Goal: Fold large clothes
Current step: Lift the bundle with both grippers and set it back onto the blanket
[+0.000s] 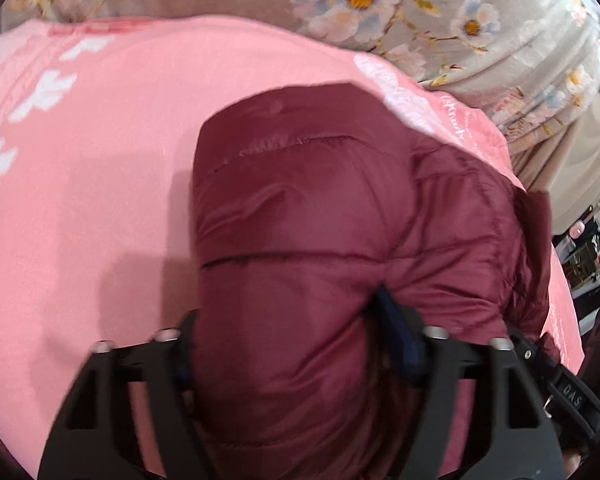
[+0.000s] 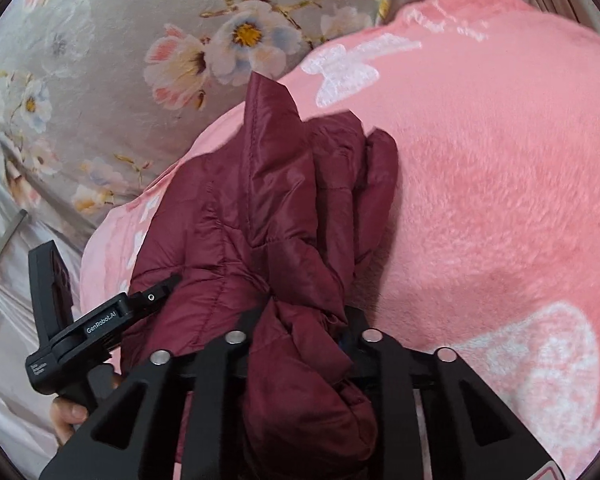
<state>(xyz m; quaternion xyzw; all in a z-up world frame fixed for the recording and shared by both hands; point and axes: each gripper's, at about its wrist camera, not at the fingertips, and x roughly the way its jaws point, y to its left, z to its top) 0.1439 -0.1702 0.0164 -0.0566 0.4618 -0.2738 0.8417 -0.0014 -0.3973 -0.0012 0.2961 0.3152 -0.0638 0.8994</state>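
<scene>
- Gripping both ends: maroon puffer jacket (image 1: pixel 320 240) lies ahead of both tools on the pink blanket (image 1: pixel 100 200).
- Only the right wrist view shows the left gripper (image 2: pixel 156 292) and hand (image 2: pixel 66 414) beside the floral sheet (image 2: pixel 100 60).
- Left gripper fingers (image 1: pixel 396 340) clamp wide on a thick jacket fold.
- Right gripper (image 2: pixel 304 344) pinches bunched jacket fabric tight.

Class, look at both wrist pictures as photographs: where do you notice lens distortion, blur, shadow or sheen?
Left wrist view: fisheye bends the pink blanket into a dome inside a dark round border; the maroon puffer jacket shows sheen near its top and casts a soft shadow to its left; the left gripper looks blurred. Right wrist view: same curved distortion; the blanket's pile is sharper; the floral fabric softens toward the edge.
</scene>
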